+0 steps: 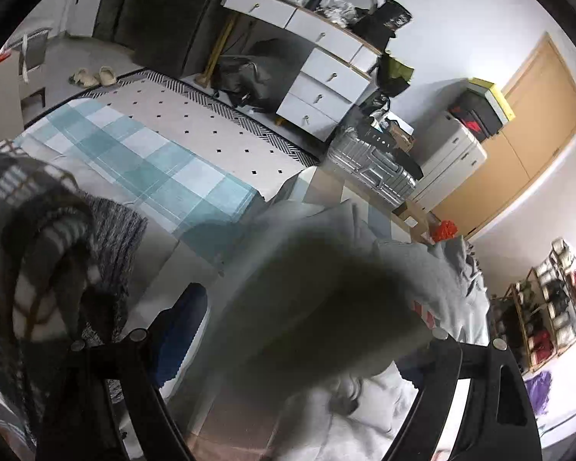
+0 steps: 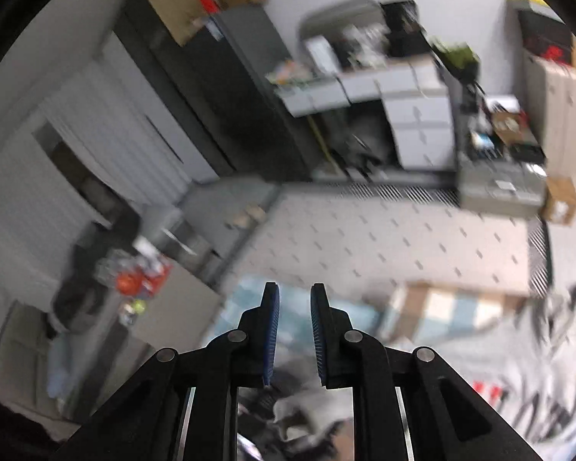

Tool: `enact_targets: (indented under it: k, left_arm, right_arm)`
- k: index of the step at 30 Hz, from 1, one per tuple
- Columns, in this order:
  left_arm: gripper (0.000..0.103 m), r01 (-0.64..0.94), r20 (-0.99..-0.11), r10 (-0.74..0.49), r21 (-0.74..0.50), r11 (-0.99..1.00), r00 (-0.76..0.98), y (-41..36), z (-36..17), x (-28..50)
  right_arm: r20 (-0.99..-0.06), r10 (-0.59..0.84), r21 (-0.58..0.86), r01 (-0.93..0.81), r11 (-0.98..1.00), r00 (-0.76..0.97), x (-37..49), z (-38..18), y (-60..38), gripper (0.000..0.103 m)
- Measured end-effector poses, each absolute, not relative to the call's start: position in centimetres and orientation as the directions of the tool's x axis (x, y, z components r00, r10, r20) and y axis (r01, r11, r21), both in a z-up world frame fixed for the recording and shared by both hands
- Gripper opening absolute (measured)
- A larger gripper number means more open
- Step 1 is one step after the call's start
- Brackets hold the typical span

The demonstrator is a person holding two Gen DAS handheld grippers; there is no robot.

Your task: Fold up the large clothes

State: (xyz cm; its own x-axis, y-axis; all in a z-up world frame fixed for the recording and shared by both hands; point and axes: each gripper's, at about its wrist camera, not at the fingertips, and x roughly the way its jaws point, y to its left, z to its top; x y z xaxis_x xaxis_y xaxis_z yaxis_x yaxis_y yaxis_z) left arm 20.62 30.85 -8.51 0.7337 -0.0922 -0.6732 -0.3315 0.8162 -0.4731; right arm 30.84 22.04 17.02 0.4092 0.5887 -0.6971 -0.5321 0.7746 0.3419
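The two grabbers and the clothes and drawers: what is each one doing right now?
left gripper: wide open, grey garment bunched between its fingers.
right gripper: narrow gap, nothing between.
plaid garment: crumpled on the bed.
white drawers: shut.
wooden door: shut.

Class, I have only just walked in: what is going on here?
A person holding two grippers is folding clothes on a bed. The left gripper stands wide, with a grey garment bunched up close to its camera; whether it grips the cloth is unclear. The right gripper is nearly closed with nothing between its fingers, held above the checked bedsheet. Folding looks unfinished.
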Motion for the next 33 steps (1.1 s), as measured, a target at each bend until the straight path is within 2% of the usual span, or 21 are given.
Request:
enact_targets:
  k: [1,5,7,8,9,10,14,17,20,26,29,30,31,32,33]
  left_arm:
    - [0.084,-0.348,-0.698,-0.068,-0.436,0.830,0.713,30.7,-9.5,20.3]
    - [0.084,-0.345,-0.747,-0.161,-0.473,0.811,0.645,30.9,-13.0,19.6]
    - [0.084,-0.328,-0.730,-0.205,-0.516,0.791,0.652,30.8,-13.6,18.4]
    - [0.084,-0.317,-0.720,-0.212,-0.523,0.791,0.661,30.6,-13.6,17.7]
    - [0.084,-0.300,-0.703,-0.217,-0.533,0.791,0.677,30.5,-13.2,17.1]
    - [0.084,-0.278,-0.682,-0.228,-0.547,0.790,0.695,30.2,-12.7,15.9]
    - [0.084,-0.223,-0.607,-0.239,-0.585,0.780,0.758,30.0,-10.3,11.3]
    - [0.084,-0.205,-0.564,-0.189,-0.561,0.802,0.804,30.1,-9.4,8.1]
    - [0.084,-0.212,-0.566,-0.189,-0.567,0.796,0.802,30.7,-9.8,6.9]
    - [0.084,-0.264,-0.613,-0.199,-0.579,0.772,0.764,32.0,-11.9,6.5]
    - [0.084,-0.272,-0.618,-0.199,-0.581,0.767,0.761,32.0,-12.2,5.8]
    - [0.084,-0.271,-0.621,-0.201,-0.580,0.768,0.758,32.0,-12.2,5.9]
    - [0.084,-0.274,-0.622,-0.200,-0.581,0.766,0.757,31.9,-12.1,6.0]
    - [0.084,-0.271,-0.617,-0.204,-0.586,0.764,0.760,31.9,-12.1,6.0]
    - [0.084,-0.269,-0.617,-0.207,-0.586,0.764,0.759,31.8,-12.0,6.1]
  right_arm:
    - [-0.725,0.565,0.330,-0.520,0.788,0.395,31.1,14.0,21.5,0.017]
    - [-0.769,0.606,0.455,-0.492,0.743,0.204,31.7,2.7,19.6,0.018]
    - [-0.795,0.595,0.478,-0.479,0.737,0.122,31.5,-2.5,19.5,0.026]
    - [-0.810,0.578,0.469,-0.479,0.742,0.103,31.3,-4.6,19.6,0.036]
    - [-0.825,0.561,0.463,-0.480,0.745,0.076,31.1,-6.9,20.0,0.075]
    - [-0.829,0.557,0.470,-0.480,0.741,0.048,30.6,-9.1,20.2,0.103]
    - [-0.793,0.596,0.590,-0.399,0.702,-0.126,29.1,-15.9,21.1,0.103]
    - [-0.775,0.601,0.626,-0.369,0.687,-0.197,27.6,-18.4,22.1,0.103]
    - [-0.711,0.651,0.703,-0.286,0.651,-0.267,26.9,-20.1,23.5,0.103]
    - [-0.751,0.621,0.661,-0.271,0.700,-0.225,26.6,-21.0,26.4,0.103]
    - [-0.790,0.586,0.609,-0.336,0.718,-0.178,26.1,-20.2,27.9,0.100]
    - [-0.818,0.557,0.566,-0.377,0.733,-0.145,25.8,-19.8,28.7,0.084]
    - [-0.842,0.525,0.527,-0.402,0.749,-0.126,25.6,-19.8,29.2,0.057]
    - [-0.858,0.498,0.502,-0.421,0.755,-0.129,25.4,-19.8,30.1,0.042]
    - [-0.851,0.505,0.516,-0.421,0.746,-0.146,25.5,-19.9,30.6,0.019]
